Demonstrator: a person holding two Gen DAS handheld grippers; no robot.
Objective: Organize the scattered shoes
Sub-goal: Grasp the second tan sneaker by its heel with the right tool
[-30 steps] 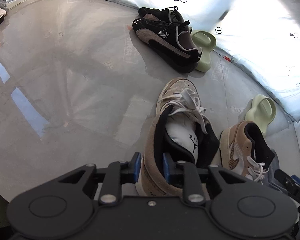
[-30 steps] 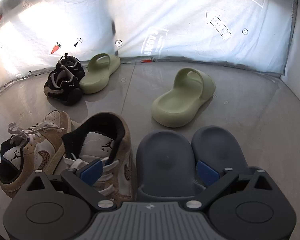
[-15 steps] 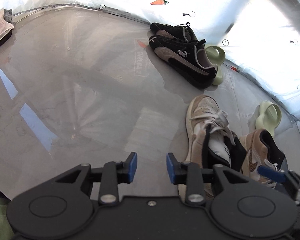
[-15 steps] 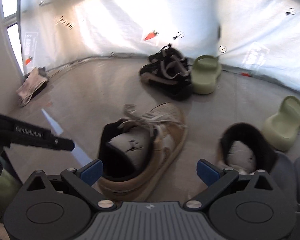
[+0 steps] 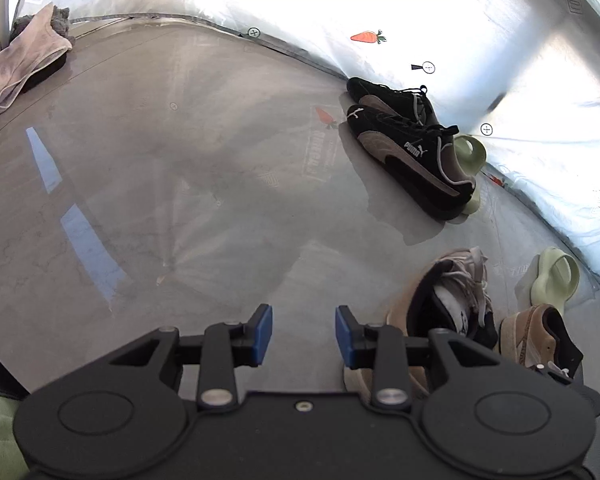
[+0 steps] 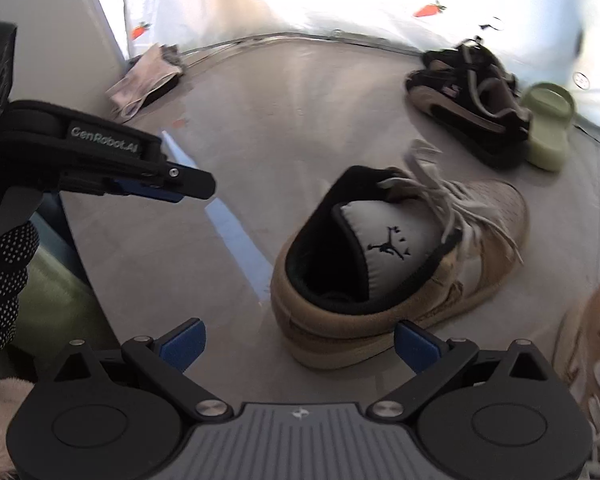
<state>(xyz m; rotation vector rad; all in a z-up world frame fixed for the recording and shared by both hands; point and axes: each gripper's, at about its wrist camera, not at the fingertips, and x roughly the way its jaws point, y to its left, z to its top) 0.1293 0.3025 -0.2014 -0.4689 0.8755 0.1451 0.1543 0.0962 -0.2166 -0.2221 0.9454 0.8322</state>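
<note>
A tan sneaker [image 6: 380, 264] with white laces stands on the grey floor, heel toward my right gripper [image 6: 300, 346]. That gripper is wide open, and the heel sits just ahead of its blue pads without touching them. My left gripper [image 5: 303, 334] hovers over bare floor to the left of the same sneaker [image 5: 440, 312]; its jaws are opening with nothing between them. It also shows side-on as the left gripper [image 6: 188, 186] in the right wrist view. The matching tan sneaker [image 5: 540, 336] stands to the right.
A black pair of sneakers [image 5: 412, 148] stands by the white sheet wall, one green slide [image 5: 470, 156] behind it and another green slide [image 5: 556, 276] nearer. A crumpled cloth [image 5: 20, 64] lies far left. A dotted glove [image 6: 4, 264] holds the left gripper.
My left gripper let go of the tan sneaker's heel and drew away to the left, jaws widening. My right gripper swung left from the grey slides to face that sneaker.
</note>
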